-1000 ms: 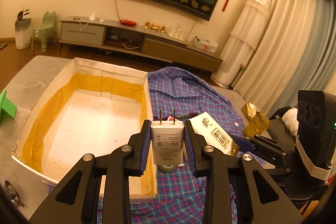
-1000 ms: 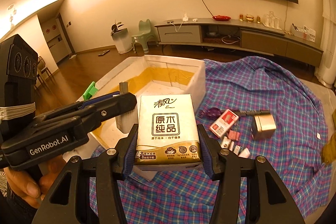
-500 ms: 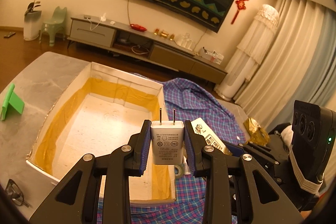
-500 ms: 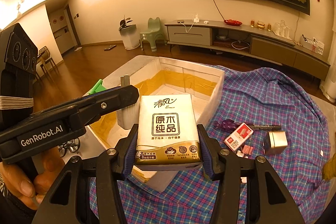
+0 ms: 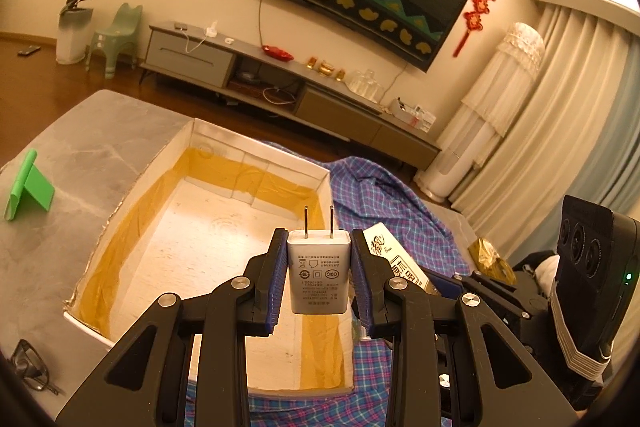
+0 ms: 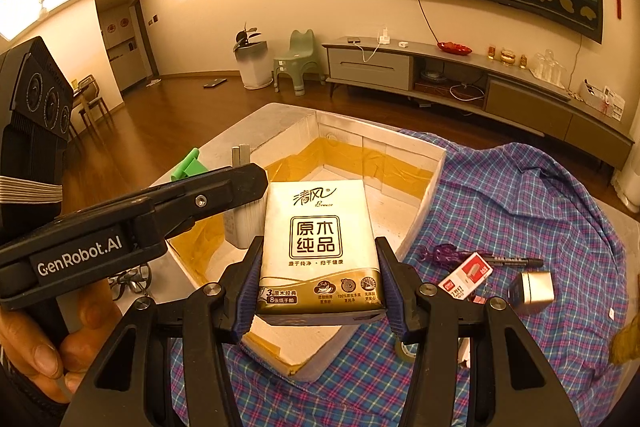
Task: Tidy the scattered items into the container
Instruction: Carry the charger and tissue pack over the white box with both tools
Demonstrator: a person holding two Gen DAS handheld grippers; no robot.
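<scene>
My left gripper (image 5: 319, 277) is shut on a white plug charger (image 5: 319, 273), prongs forward, held above the near right part of the open white box (image 5: 192, 227) with yellow tape inside. My right gripper (image 6: 320, 283) is shut on a gold and white tissue pack (image 6: 320, 247), held over the box's (image 6: 432, 179) near corner. In the right wrist view the left gripper (image 6: 152, 219) reaches in from the left with the charger (image 6: 242, 211). The tissue pack's end (image 5: 394, 255) shows in the left wrist view.
On the plaid cloth (image 6: 540, 211) right of the box lie a purple item (image 6: 444, 253), a black marker (image 6: 512, 261), a red and white pack (image 6: 466, 277), a metal cube (image 6: 534, 287) and a tape roll (image 6: 406, 349). A green stand (image 5: 28, 185) and glasses (image 5: 28, 371) lie left of the box.
Both grippers have moved left and up over the box with their items still held. The box now sits more central under them.
</scene>
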